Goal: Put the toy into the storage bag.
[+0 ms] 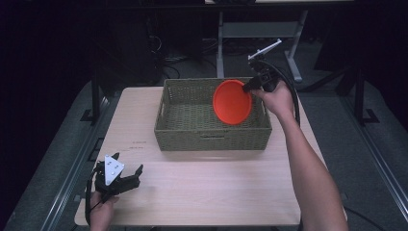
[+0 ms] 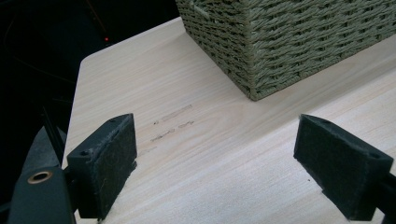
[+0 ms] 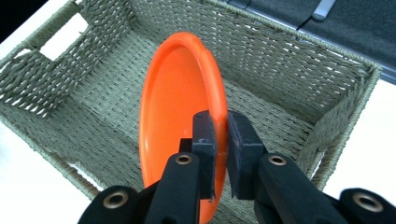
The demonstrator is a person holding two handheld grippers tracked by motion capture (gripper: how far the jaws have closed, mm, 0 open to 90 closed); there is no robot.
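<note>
**Meanwhile, an orange plate is hanging on edge over the basket**

Right now the right gripper (image 3: 220, 140) is pinching the rim of the orange plate (image 1: 232, 102), one jaw on each face, so the plate is hanging nearly upright rather than lying flat. That edge grip looks chosen so the plate can pass between the walls of the woven basket (image 1: 166, 108). Whether it is going in or coming out cannot be judged from this moment. In the right gripper view the plate (image 3: 175, 112) is sitting above the basket floor (image 3: 93, 116), toward the basket's right end, touching nothing but the jaws.

The right forearm is reaching forward along the right side of the basket, the hand bent inward over its far right corner.

The left gripper (image 1: 115, 175) is resting low, in front of the basket and well to its left, its jaws spread wide with nothing between them. Its pads (image 2: 106, 161) are facing the basket's near corner (image 2: 254, 84) across bare table (image 2: 187, 168), apparently just waiting.
</note>
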